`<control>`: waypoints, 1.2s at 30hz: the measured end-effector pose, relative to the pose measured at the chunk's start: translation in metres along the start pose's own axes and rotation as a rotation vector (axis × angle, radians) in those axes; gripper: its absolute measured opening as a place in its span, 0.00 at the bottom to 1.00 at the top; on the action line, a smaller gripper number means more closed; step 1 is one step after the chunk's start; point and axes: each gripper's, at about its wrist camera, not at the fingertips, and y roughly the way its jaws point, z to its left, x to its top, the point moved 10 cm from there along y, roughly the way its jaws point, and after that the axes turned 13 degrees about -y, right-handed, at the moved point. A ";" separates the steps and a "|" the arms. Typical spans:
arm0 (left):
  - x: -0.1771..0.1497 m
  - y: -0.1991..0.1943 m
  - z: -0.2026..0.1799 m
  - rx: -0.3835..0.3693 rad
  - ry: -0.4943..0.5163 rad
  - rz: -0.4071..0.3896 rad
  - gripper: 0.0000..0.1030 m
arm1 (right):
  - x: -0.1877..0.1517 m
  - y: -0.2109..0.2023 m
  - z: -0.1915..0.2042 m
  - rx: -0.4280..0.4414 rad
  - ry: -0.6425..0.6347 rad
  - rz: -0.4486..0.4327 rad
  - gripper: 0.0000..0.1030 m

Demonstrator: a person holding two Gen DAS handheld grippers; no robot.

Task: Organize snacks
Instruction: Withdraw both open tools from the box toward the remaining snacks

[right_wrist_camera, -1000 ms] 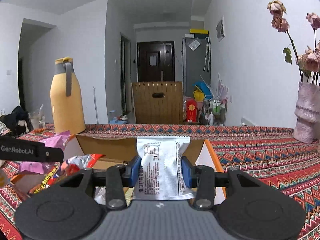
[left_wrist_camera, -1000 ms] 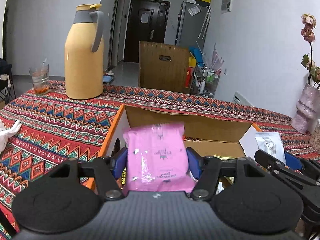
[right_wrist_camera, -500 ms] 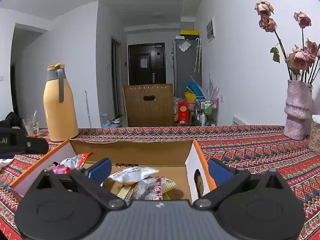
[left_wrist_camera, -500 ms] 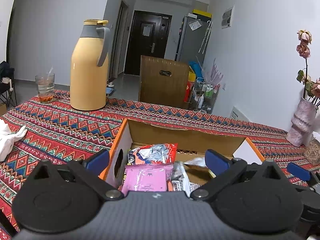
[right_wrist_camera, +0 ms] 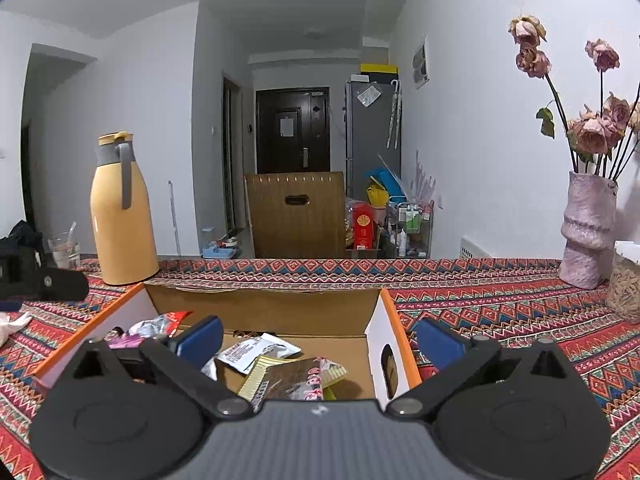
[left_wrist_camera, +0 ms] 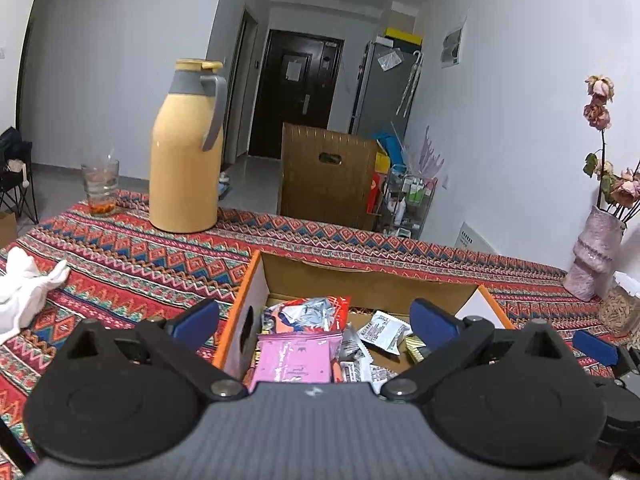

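At the left edge of your right view, the other gripper is cut off. A yellow flask stands on the patterned tablecloth. Your left gripper and right gripper gape empty above the cardboard box; the pink packet and white packet lie inside.

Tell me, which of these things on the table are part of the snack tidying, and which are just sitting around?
Part of the job:
- cardboard box
- pink snack packet
- red snack packet
- white snack packet
- both open grippers, left and right

Just lying about:
- yellow thermos jug
- drinking glass
- vase of dried roses
- white cloth
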 end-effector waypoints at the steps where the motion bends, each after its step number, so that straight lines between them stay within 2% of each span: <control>1: -0.001 -0.004 0.002 0.001 0.004 -0.001 1.00 | 0.000 -0.005 0.000 0.000 -0.003 -0.001 1.00; 12: -0.028 -0.041 0.044 0.047 0.056 0.027 1.00 | -0.036 -0.061 0.002 0.019 -0.013 0.044 1.00; 20: -0.066 -0.044 0.080 0.083 0.097 0.077 1.00 | -0.078 -0.092 0.000 0.012 -0.001 0.113 1.00; 23: -0.081 -0.042 0.085 0.073 0.100 0.079 1.00 | -0.095 -0.099 0.000 0.010 0.018 0.137 1.00; 28: -0.088 -0.043 0.080 0.035 0.129 0.058 1.00 | -0.116 -0.105 -0.001 0.004 0.045 0.173 1.00; 36: -0.088 -0.043 0.081 -0.010 0.093 0.058 1.00 | -0.127 -0.110 0.005 -0.024 0.032 0.208 1.00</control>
